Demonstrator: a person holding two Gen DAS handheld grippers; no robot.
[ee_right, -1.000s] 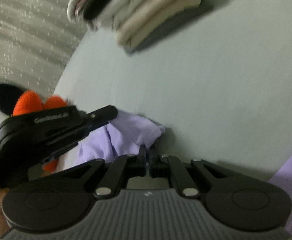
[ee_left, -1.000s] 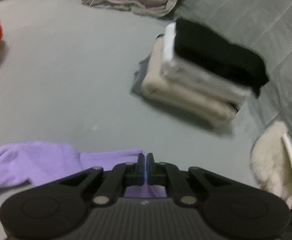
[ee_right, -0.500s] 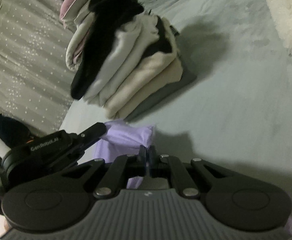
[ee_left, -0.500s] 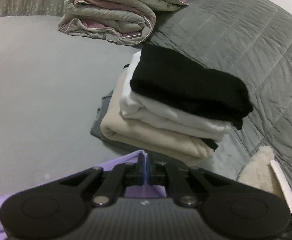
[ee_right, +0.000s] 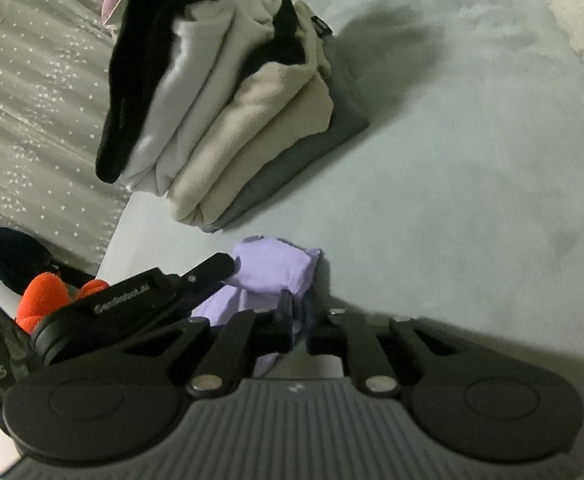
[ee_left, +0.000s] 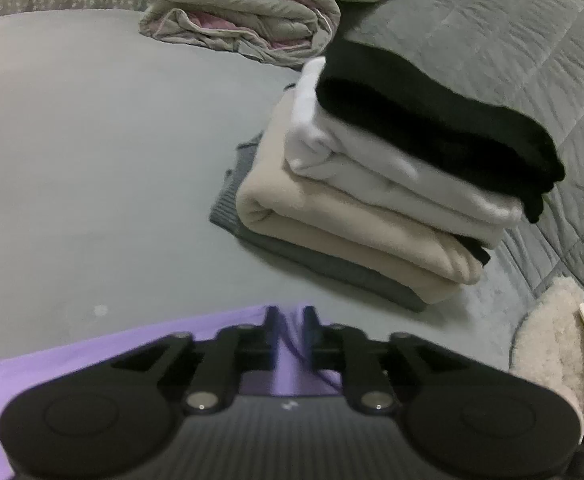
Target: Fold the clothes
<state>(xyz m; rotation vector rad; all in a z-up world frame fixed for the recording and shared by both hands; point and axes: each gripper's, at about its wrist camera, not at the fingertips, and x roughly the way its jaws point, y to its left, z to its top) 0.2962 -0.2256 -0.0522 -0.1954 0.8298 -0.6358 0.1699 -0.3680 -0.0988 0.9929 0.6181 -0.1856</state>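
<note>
A lilac garment [ee_left: 92, 356] lies on the grey bed sheet [ee_left: 92, 160], running under my left gripper [ee_left: 290, 316]. Its fingers stand slightly apart, and lilac cloth shows in the gap. In the right wrist view the same garment [ee_right: 272, 264] is a folded bundle just ahead of my right gripper [ee_right: 300, 312]. That gripper's fingers are also a little apart over the cloth's edge. The left gripper's body [ee_right: 152, 292] reaches in from the left and touches the bundle. A stack of folded clothes [ee_left: 351, 208], black on top, then white, beige and grey, sits close beyond.
A rolled quilt [ee_left: 244, 12] lies at the far side of the bed, beside a grey quilted cover [ee_left: 511, 48]. A fluffy cream item [ee_left: 551, 340] is at the right. An orange plush [ee_right: 48, 292] and a starred curtain [ee_right: 32, 100] are on the left.
Both grippers carried the lilac garment toward the folded stack and lowered it. Their fingers, pressed together before, now stand slightly apart.
</note>
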